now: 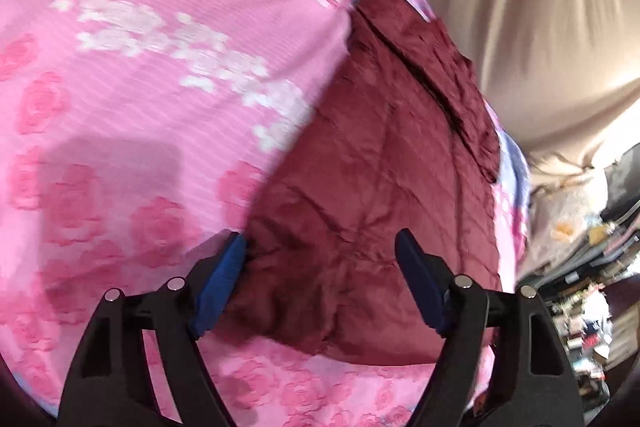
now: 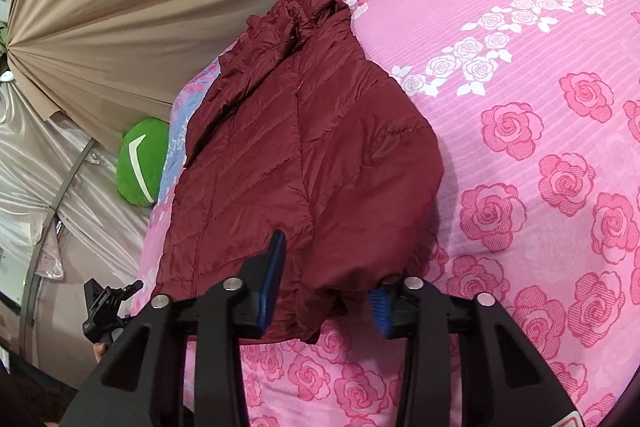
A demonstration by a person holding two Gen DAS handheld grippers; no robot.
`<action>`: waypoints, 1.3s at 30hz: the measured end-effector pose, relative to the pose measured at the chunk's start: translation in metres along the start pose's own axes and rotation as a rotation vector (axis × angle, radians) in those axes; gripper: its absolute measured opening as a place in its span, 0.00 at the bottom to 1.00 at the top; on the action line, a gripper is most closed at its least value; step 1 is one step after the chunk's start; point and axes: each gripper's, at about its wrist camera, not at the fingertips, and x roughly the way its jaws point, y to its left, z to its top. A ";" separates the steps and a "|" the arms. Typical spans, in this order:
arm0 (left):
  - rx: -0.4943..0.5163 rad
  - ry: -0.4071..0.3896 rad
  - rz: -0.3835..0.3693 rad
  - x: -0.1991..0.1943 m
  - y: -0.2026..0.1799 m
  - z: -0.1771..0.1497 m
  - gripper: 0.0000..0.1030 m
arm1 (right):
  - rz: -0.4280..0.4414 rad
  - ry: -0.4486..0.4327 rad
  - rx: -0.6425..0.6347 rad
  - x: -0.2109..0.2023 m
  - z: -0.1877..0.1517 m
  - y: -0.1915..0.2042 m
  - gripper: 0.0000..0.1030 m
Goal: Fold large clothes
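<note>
Left wrist view: left hand-held gripper (image 1: 320, 279) spread, nothing pinched, above hem of dark red quilted puffer jacket (image 1: 372, 163) on pink rose-print bed sheet (image 1: 120, 87), long axis running away.

Right wrist view: right hand-held gripper (image 2: 326, 281) straddling sleeve cuff (image 2: 340, 291), grip uncertain.

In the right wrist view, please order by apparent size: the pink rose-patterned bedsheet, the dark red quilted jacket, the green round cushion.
1. Pink rose-patterned bedsheet
2. Dark red quilted jacket
3. Green round cushion, partly hidden behind the bed edge, so unsure
</note>
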 end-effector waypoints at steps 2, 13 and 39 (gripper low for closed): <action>0.007 -0.004 0.019 -0.006 0.005 0.000 0.73 | 0.004 -0.005 -0.004 -0.003 0.000 -0.001 0.34; -0.018 0.055 -0.098 0.008 0.000 -0.003 0.65 | 0.003 -0.004 0.026 0.004 0.003 -0.007 0.36; 0.332 -0.491 -0.442 -0.217 -0.113 -0.019 0.04 | 0.376 -0.678 -0.428 -0.211 -0.017 0.108 0.02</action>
